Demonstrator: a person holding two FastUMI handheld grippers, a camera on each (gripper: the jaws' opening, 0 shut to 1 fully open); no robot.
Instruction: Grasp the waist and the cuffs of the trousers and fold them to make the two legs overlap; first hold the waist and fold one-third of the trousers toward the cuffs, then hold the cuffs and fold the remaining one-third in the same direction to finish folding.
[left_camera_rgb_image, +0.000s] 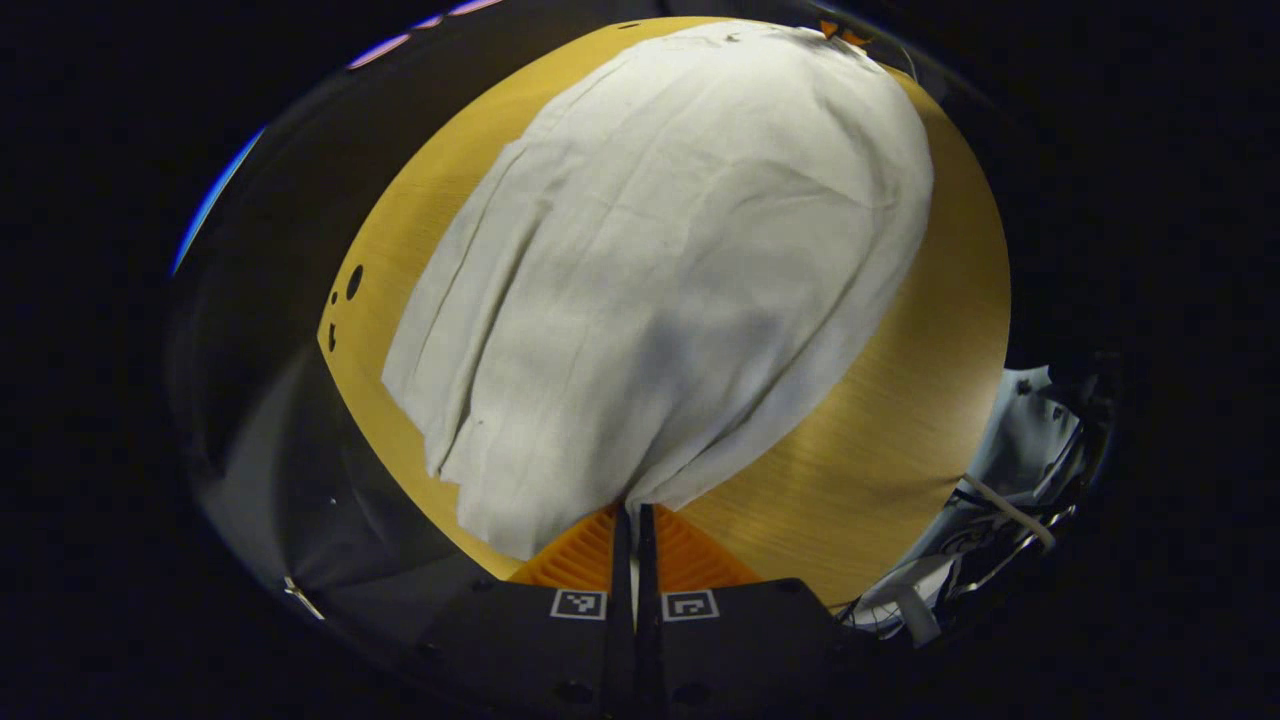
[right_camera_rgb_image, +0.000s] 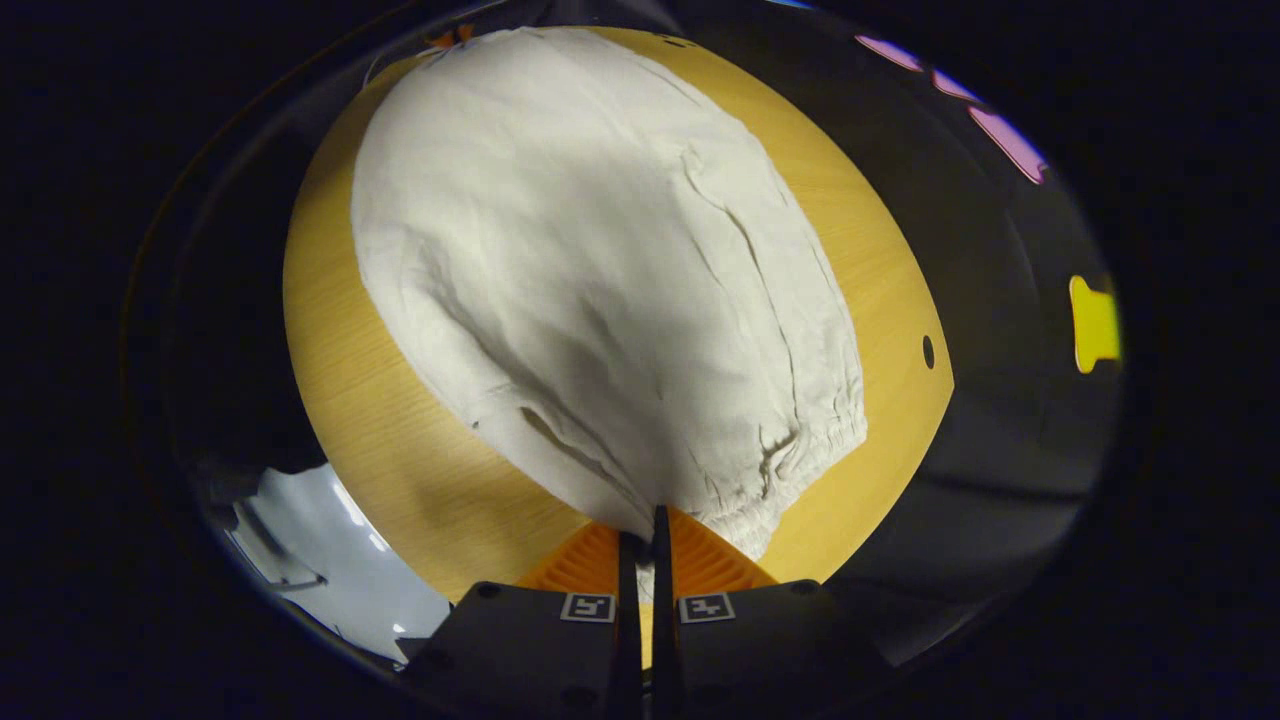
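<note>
Left hand-held gripper (left_camera_rgb_image: 634, 505) pinching trousers (left_camera_rgb_image: 660, 270) at near edge; right hand-held gripper (right_camera_rgb_image: 645, 535) pinching gathered hem end, fingers pressed together on cloth. Trousers spread on desk (right_camera_rgb_image: 370, 420), far end toward desk's far rim. Judgement: lift both evenly, keep edge taut, carry fold straight, lay flat before release.

Both fisheye views bend strongly at the rim; bright overhead light washes the pale trousers (left_camera_rgb_image: 660, 270), with soft grey shadows in the folds, edges dim
</note>
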